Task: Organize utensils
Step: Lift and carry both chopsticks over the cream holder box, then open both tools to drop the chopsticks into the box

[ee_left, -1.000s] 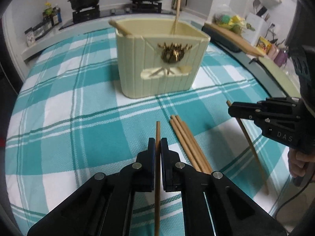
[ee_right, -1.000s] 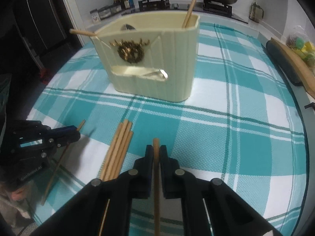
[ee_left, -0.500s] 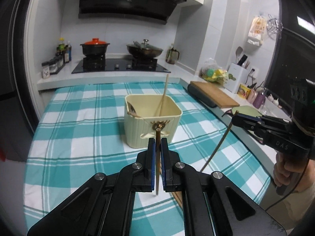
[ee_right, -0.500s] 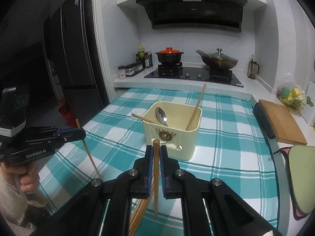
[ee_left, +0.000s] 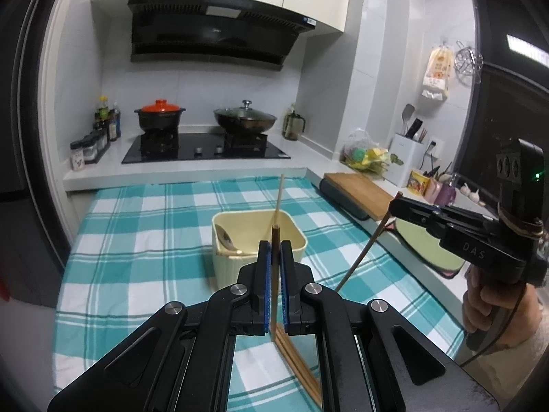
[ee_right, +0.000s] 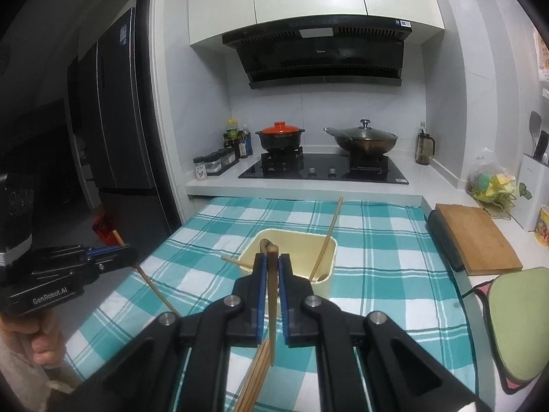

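Note:
A cream utensil holder stands on the teal checked cloth, with a spoon and a chopstick leaning in it. My left gripper is shut on a wooden chopstick, held upright in the air in front of the holder. My right gripper is shut on another chopstick, also above and short of the holder. Each gripper shows in the other's view: the right, the left. Several loose chopsticks lie on the cloth below.
A wooden cutting board and a green mat lie along the right counter. Behind the cloth is a stove with a red-lidded pot and a wok. A dark fridge stands at the left.
Both grippers have risen well above the cloth, each carrying its chopstick, and tipped up towards level. The holder now sits lower and smaller in both views.

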### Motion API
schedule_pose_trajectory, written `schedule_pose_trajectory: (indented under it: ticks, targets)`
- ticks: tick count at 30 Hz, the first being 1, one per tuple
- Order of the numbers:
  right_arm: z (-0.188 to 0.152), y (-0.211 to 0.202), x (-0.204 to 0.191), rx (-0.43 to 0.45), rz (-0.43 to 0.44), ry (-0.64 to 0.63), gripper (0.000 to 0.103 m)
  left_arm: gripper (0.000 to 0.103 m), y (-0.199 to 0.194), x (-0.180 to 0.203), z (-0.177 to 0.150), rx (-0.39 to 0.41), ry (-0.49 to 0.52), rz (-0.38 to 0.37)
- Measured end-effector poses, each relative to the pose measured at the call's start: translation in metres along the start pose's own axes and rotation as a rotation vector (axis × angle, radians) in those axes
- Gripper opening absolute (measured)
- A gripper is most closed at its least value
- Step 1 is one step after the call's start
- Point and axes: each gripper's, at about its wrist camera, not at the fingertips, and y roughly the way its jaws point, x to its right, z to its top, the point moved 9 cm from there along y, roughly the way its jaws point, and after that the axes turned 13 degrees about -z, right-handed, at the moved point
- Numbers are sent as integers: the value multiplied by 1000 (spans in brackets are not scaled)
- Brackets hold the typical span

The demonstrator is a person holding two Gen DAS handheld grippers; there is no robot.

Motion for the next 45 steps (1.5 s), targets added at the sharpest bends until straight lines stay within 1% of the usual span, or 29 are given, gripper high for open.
schedule_pose_trajectory:
  ticks: [3, 8, 11, 14, 17, 19, 22, 26, 29, 31, 33, 34, 35, 36, 37, 39, 40, 42, 45]
  targets:
    - [22, -1, 2, 24, -1, -2, 7, 3, -3, -1, 27, 26, -5, -16]
    - [67, 0, 10, 82, -6, 11, 7, 3, 5, 0, 77, 79, 54, 18]
    - [95, 8, 14, 111, -10, 15, 7, 3, 23, -4, 103, 104, 84, 55]
    - [114, 22, 13, 130, -18, 6, 7, 3, 50, -14, 114, 103, 91, 82]
    - [121, 45, 10, 138, -43, -30, 7, 3, 84, -30, 111, 68, 65, 89]
    - [117, 67, 9, 106, -39, -42, 7, 3, 109, -42, 102, 31, 36, 91]
    - [98, 105, 9, 23, -24, -55, 7, 3, 140, -57, 83, -29, -8, 86]
    - [65, 154, 14, -105, 6, -32, 7, 3, 177, -78, 56, -111, -66, 87]
    - [45, 183, 20, -179, 22, -5, 7, 4, 197, -94, 43, -160, -107, 109]
    - [35, 198, 22, -219, 22, 13, 8, 15, 205, -102, 39, -181, -124, 129]
    - [32, 212, 26, -248, -5, 16, 11, 45, 204, -107, 40, -187, -137, 155]
    - [32, 216, 29, -255, -26, 17, 18, 50, 197, -109, 43, -176, -144, 170]
    - [35, 215, 32, -249, -39, 25, 22, 56, 191, -110, 45, -167, -148, 170]
    - [41, 212, 33, -239, -45, 37, 22, 63, 179, -108, 48, -155, -150, 166]
    - [47, 203, 36, -220, -45, 53, 24, 67, 169, -106, 51, -147, -149, 168]
    - [59, 185, 38, -181, -41, 60, 35, 76, 144, -100, 56, -134, -137, 176]
    - [64, 172, 38, -158, -53, 50, 43, 78, 130, -96, 56, -128, -128, 173]
    - [71, 146, 39, -116, -66, 23, 45, 87, 103, -87, 54, -126, -112, 159]
    - [68, 107, 37, -102, -53, -13, 45, 92, 66, -71, 37, -150, -87, 142]
